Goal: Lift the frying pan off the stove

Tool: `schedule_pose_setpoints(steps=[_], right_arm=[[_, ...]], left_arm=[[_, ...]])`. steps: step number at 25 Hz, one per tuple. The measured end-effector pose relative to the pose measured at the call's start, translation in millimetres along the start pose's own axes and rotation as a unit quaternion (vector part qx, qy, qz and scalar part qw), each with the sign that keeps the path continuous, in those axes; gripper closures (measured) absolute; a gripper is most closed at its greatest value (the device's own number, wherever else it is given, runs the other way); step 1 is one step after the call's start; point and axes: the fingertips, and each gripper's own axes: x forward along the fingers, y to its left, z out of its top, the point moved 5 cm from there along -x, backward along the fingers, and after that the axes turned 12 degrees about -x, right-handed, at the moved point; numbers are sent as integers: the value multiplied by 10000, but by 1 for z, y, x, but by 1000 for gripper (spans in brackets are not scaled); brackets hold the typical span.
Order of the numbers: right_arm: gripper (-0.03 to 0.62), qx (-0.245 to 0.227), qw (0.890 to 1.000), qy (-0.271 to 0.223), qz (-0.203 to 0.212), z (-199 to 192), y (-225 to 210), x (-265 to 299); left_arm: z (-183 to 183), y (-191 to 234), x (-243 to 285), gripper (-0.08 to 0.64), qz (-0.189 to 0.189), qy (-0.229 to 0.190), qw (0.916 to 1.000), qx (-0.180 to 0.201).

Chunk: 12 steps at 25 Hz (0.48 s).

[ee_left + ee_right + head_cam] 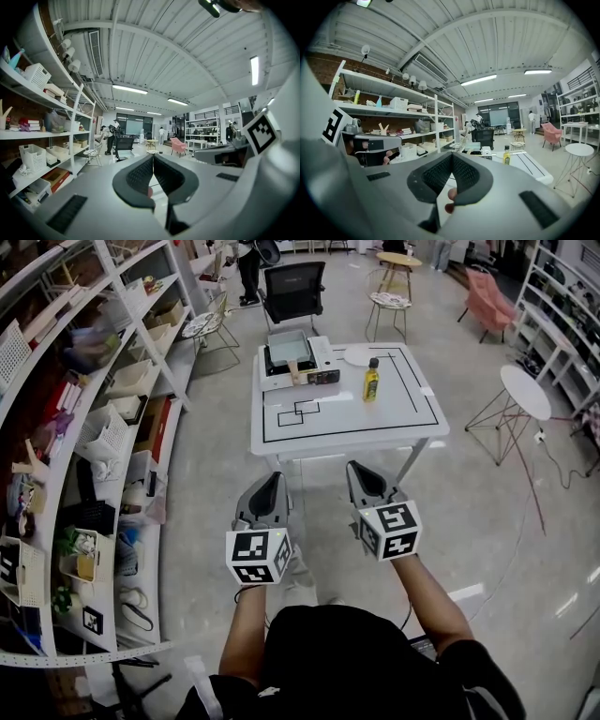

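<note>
The square frying pan [289, 349] sits on a white portable stove [323, 357] at the far left of the white table [347, 423], its handle pointing toward me. In the right gripper view the pan [472, 146] shows far ahead, just past the jaws. Both grippers hang in the air short of the table's near edge, well apart from the pan. My left gripper [276, 478] [153, 157] is shut with nothing in it. My right gripper [356, 467] [451, 156] is also shut and empty.
A yellow bottle [371, 381] [506, 155] and a white plate [357, 354] stand on the table to the right of the stove. Shelving [84, 446] full of goods runs along the left. A black office chair [292, 292] stands behind the table, and a round white side table [525, 392] to the right.
</note>
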Motion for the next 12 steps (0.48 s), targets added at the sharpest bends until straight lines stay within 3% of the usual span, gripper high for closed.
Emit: schedule_pose_setpoints(steps=[12], right_arm=[[591, 27, 10000, 70, -4, 6, -18, 98]], left_arm=[[15, 60, 75, 548, -33, 97, 9999, 14]])
